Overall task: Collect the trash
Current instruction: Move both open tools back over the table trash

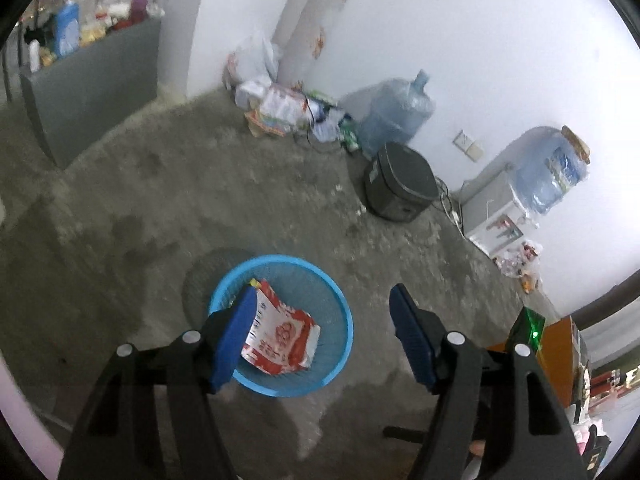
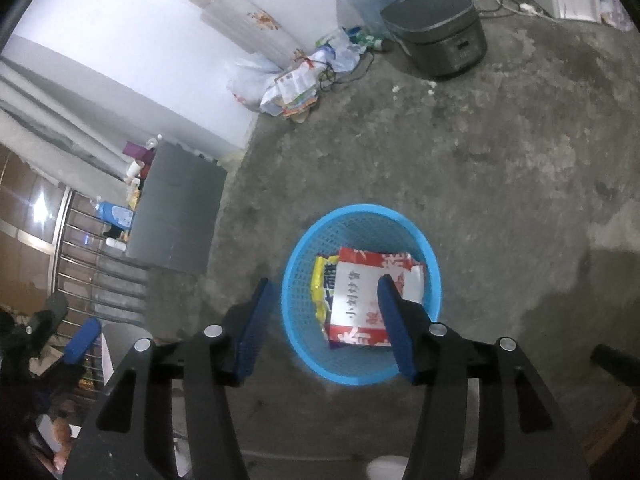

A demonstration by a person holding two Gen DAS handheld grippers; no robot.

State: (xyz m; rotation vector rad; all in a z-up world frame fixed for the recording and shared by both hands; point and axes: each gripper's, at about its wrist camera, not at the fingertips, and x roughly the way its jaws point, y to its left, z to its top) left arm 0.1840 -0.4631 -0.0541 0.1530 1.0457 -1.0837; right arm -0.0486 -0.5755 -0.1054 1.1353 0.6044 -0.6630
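Observation:
A blue mesh basket (image 1: 347, 332) stands on the concrete floor below both grippers. In it lies a red-and-white snack wrapper (image 1: 280, 332), resting on a yellow packet (image 2: 320, 280). In the right wrist view the basket (image 2: 436, 280) and the wrapper (image 2: 360, 300) sit just past the fingertips. My left gripper (image 1: 324, 292) hangs above the basket, open, with nothing between its blue pads. My right gripper (image 2: 324, 284) is open too, its right finger over the wrapper and apart from it. One blue pad of the left gripper's fingers (image 2: 82, 340) shows at the left edge.
A dark rice cooker (image 1: 400, 184) sits on the floor near the wall, with cables beside it. Two large water jugs (image 1: 396, 116) (image 1: 552, 172), a heap of bags and wrappers (image 1: 288, 108) and a grey cabinet (image 1: 92, 88) line the walls.

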